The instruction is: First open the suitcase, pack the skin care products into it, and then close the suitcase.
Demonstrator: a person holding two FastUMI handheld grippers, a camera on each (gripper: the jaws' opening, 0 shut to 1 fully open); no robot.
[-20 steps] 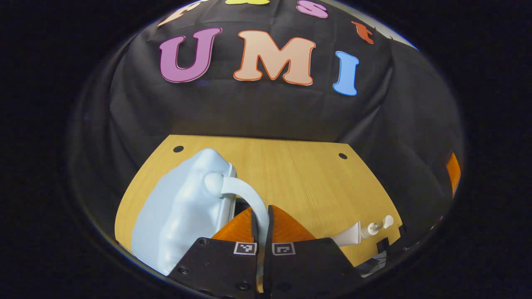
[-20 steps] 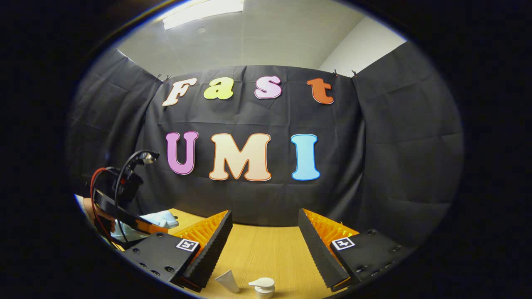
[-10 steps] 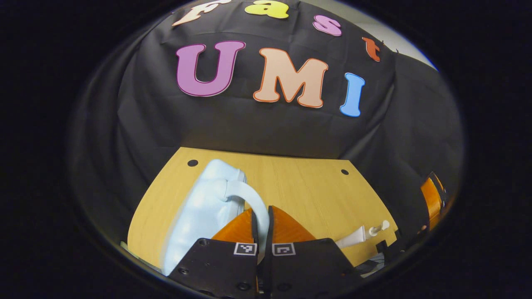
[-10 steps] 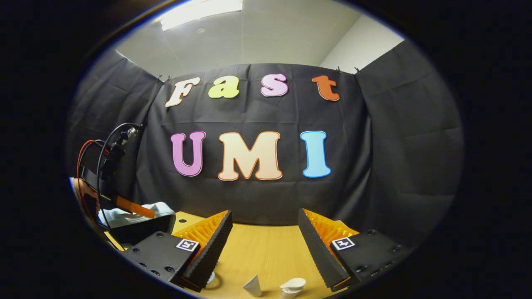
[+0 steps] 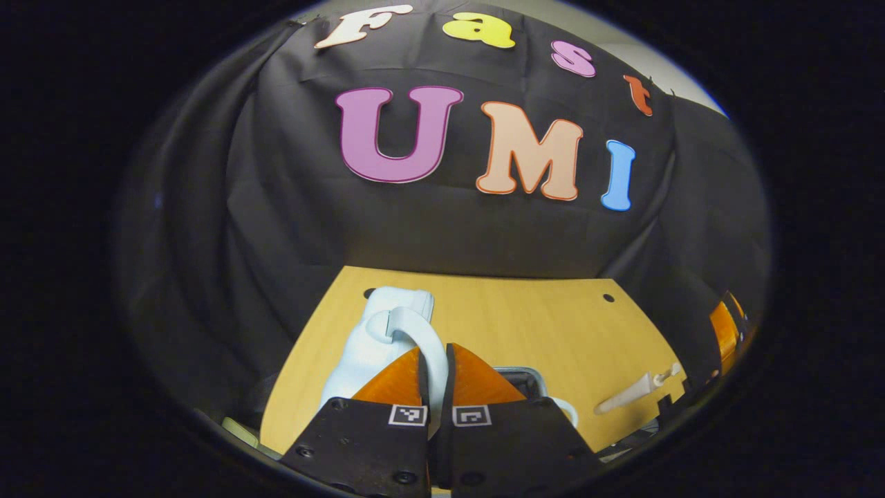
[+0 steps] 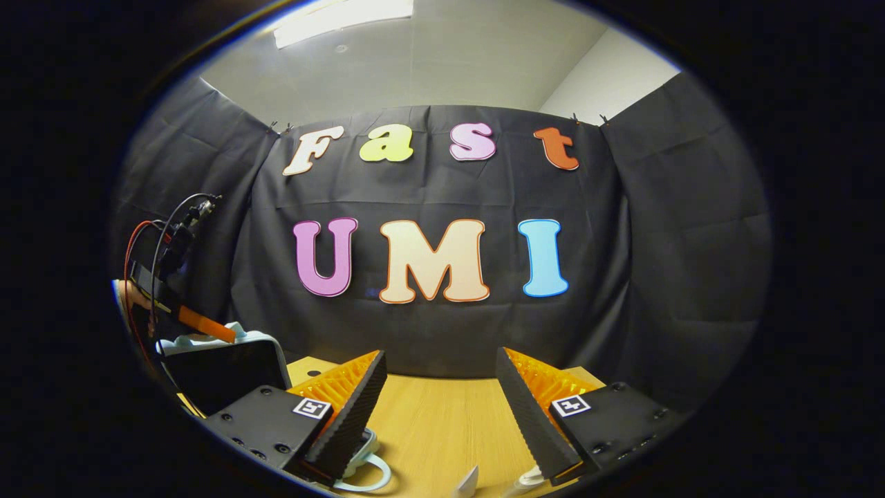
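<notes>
Recording booth inside an office-type room. Black cloth (image 6: 677,228) is hanging as a three-sided wall ahead of the right gripper, clipped along its top edge. White panelled ceiling (image 6: 442,62) and a ceiling light (image 6: 342,12) are showing above it. A light wooden tabletop (image 5: 511,325), drilled with small holes, is lying under the left gripper.

L gripper (image 5: 434,366): jaws nearly closed, pinching | R gripper (image 6: 439,398): jaws wide apart, level
</notes>
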